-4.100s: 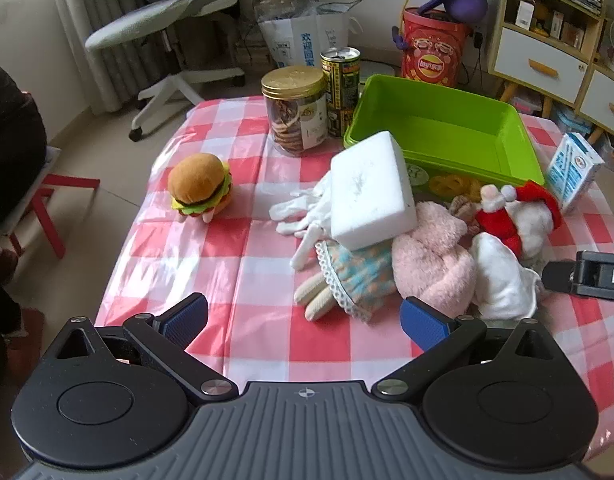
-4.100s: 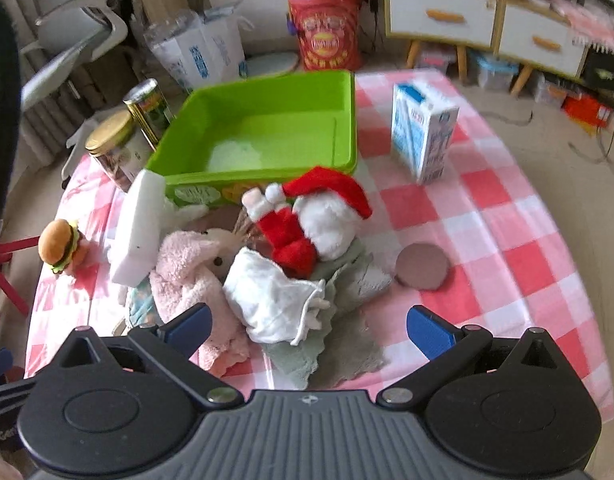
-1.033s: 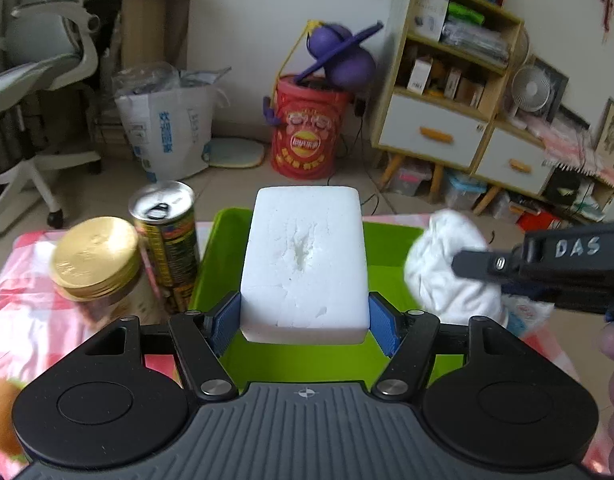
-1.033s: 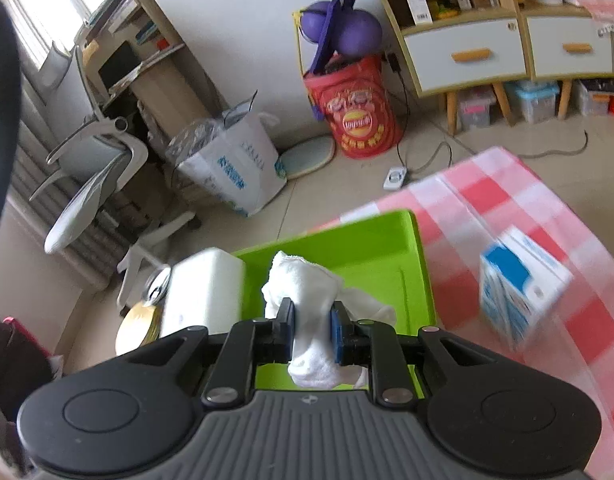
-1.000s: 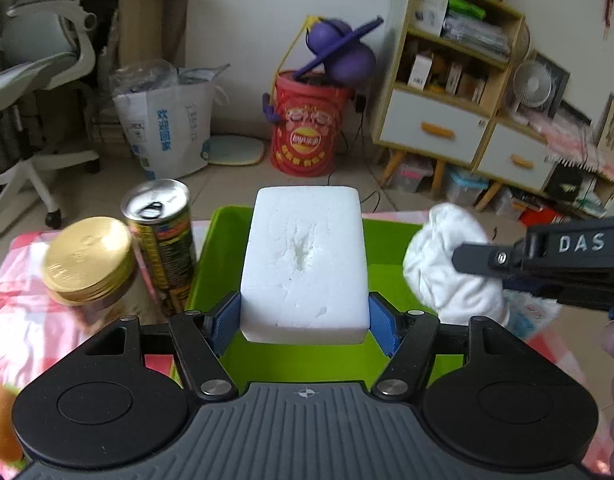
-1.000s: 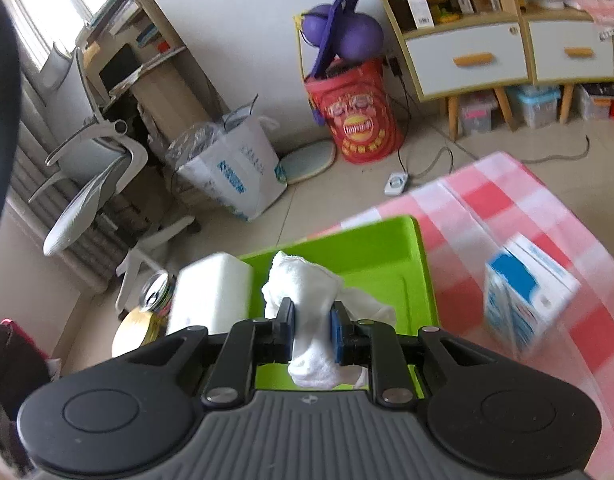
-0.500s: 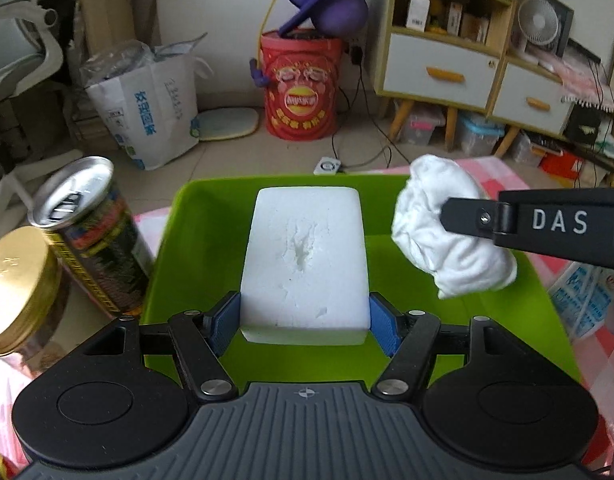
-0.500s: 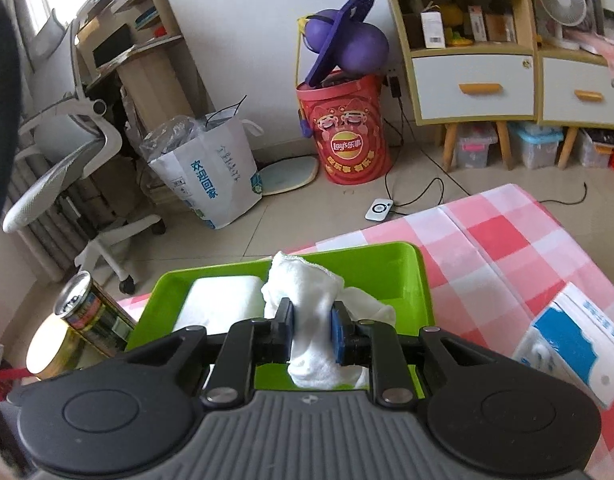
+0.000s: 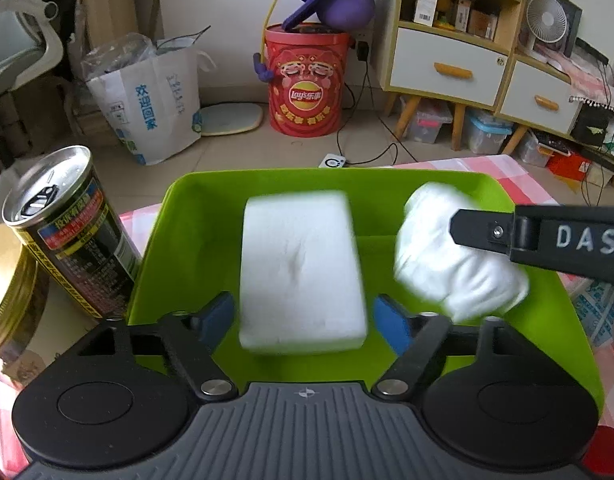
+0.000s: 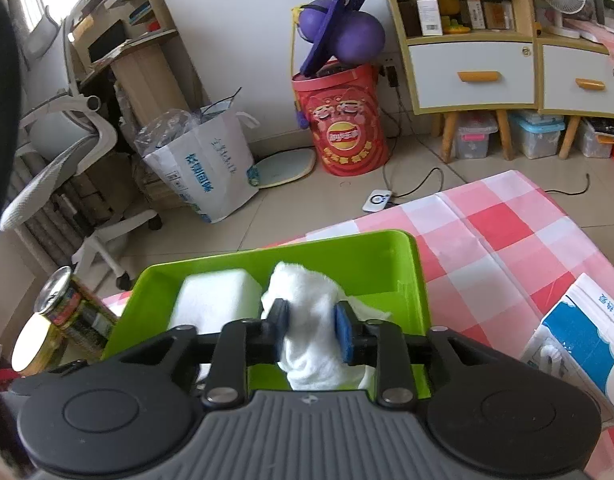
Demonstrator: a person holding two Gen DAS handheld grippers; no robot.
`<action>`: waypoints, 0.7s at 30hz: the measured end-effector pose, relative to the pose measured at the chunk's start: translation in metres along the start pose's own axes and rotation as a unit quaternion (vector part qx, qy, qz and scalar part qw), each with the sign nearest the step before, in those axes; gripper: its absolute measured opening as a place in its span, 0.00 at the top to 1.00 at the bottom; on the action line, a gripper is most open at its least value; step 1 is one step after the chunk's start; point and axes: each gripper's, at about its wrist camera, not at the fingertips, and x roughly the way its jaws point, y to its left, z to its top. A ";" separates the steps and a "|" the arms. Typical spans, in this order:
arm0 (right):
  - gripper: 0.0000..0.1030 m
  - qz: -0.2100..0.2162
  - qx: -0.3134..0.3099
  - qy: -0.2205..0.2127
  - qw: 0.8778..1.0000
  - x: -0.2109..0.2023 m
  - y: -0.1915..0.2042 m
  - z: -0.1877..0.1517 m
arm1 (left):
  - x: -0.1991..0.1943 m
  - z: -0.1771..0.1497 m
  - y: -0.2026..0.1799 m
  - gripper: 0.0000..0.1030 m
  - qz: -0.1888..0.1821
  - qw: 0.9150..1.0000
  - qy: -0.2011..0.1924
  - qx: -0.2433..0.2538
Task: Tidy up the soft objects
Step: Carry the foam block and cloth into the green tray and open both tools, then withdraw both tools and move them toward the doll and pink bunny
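In the left wrist view, the left gripper (image 9: pixel 303 320) hangs over the green bin (image 9: pixel 175 240), and its jaws have just been opening: the blue pads now stand clear of the white sponge (image 9: pixel 301 272), which sits blurred between them above the bin floor, so nothing is pinched. To the right, the right gripper (image 9: pixel 467 224) reaches in from the side with a white cloth (image 9: pixel 439 268) bunched at its tip, over the right half of the bin. A can (image 9: pixel 63 232) stands just left of the bin, with a gold-lidded jar (image 9: pixel 7 288) beside it. In the right wrist view, the right gripper (image 10: pixel 311 330) is pressed tight on the cloth (image 10: pixel 307 312), which bulges above and below the pads, over the bin (image 10: pixel 411 280). The sponge (image 10: pixel 215 300) shows in the bin to the left of the cloth. A milk carton (image 10: pixel 579 344) lies on the checked tablecloth (image 10: pixel 507 232) to the right.
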 end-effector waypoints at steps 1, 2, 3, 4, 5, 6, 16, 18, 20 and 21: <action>0.96 0.007 -0.001 0.003 1.000 -0.002 0.000 0.001 | -0.002 -0.001 -0.001 0.21 0.000 1.000 -0.004 0.001; 0.93 0.011 -0.003 0.007 1.000 -0.006 0.001 0.003 | -0.005 -0.002 -0.002 0.21 -0.001 1.000 -0.004 0.004; 0.89 0.012 -0.006 0.008 1.000 -0.011 0.002 0.005 | -0.007 -0.002 -0.004 0.20 -0.002 1.000 -0.001 0.006; 0.85 0.013 -0.010 0.006 1.000 -0.018 0.004 0.007 | -0.010 -0.001 -0.005 0.17 -0.001 1.000 0.000 0.009; 0.82 0.014 -0.015 0.004 1.000 -0.026 0.006 0.009 | -0.014 -0.001 -0.007 0.17 0.001 1.000 0.000 0.012; 0.79 0.014 -0.017 0.003 1.000 -0.033 0.008 0.012 | -0.020 0.000 -0.009 0.15 0.004 1.000 -0.003 0.016; 0.60 0.017 -0.017 -0.025 0.999 -0.119 0.007 0.023 | -0.089 -0.006 -0.015 0.09 0.018 0.999 -0.031 0.011; 0.57 0.013 -0.023 -0.023 0.999 -0.134 0.005 0.022 | -0.102 -0.008 -0.015 0.08 0.019 0.999 -0.034 0.010; 0.53 0.008 -0.030 -0.025 0.999 -0.149 0.005 0.020 | -0.117 -0.011 -0.014 0.07 0.020 0.999 -0.038 0.010; 0.52 0.005 -0.035 -0.026 0.999 -0.156 0.005 0.018 | -0.125 -0.013 -0.014 0.05 0.021 0.999 -0.041 0.008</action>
